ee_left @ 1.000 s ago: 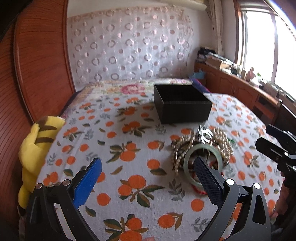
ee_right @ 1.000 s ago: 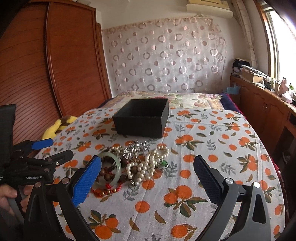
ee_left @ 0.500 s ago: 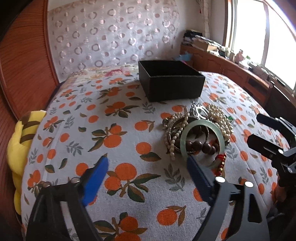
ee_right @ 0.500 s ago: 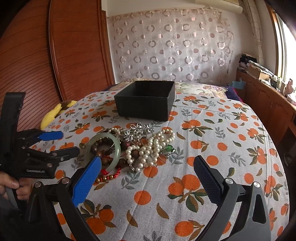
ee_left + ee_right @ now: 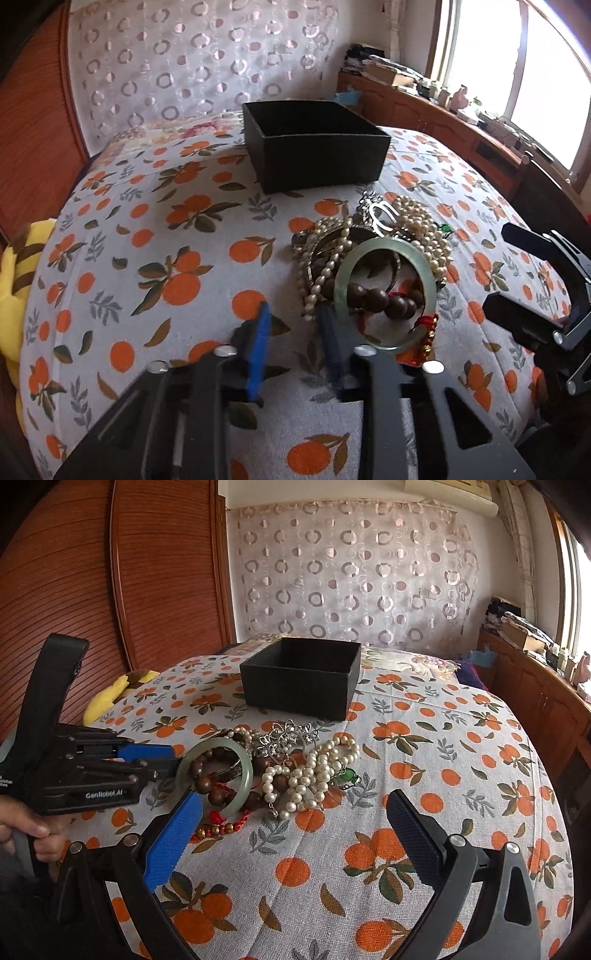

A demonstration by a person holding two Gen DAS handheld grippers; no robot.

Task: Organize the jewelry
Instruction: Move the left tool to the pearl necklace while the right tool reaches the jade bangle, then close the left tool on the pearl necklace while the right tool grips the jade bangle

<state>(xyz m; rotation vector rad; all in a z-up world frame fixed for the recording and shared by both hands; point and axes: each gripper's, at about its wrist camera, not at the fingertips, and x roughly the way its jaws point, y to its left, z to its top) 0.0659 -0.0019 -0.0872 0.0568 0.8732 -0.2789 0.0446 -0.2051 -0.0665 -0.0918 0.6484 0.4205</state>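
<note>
- The jewelry pile (image 5: 280, 771) lay on the orange-print bedspread (image 5: 424, 775), just on the near side of an open black box (image 5: 301, 677) and apart from it.
- At the pile's left edge a pale green jade bangle (image 5: 216, 775) sat tilted over dark brown wooden beads (image 5: 207, 786); pearl strands (image 5: 317, 771) were heaped to its right, a silver ornament (image 5: 286, 738) lay toward the box, and a red-and-gold beaded string (image 5: 218, 827) lay nearest.
- The left gripper (image 5: 295, 325) was low over the bedspread, just left of the bangle (image 5: 384, 291); its jaws were partly drawn together with a narrow gap and nothing between them.
- The right gripper (image 5: 295, 830) hung near the pile's near side, jaws spread wide and empty, its blue left finger (image 5: 173, 838) close to the bangle.
- A yellow plush toy (image 5: 18, 266) lay at the far left of the bed, beside the wooden wardrobe (image 5: 110, 590).
</note>
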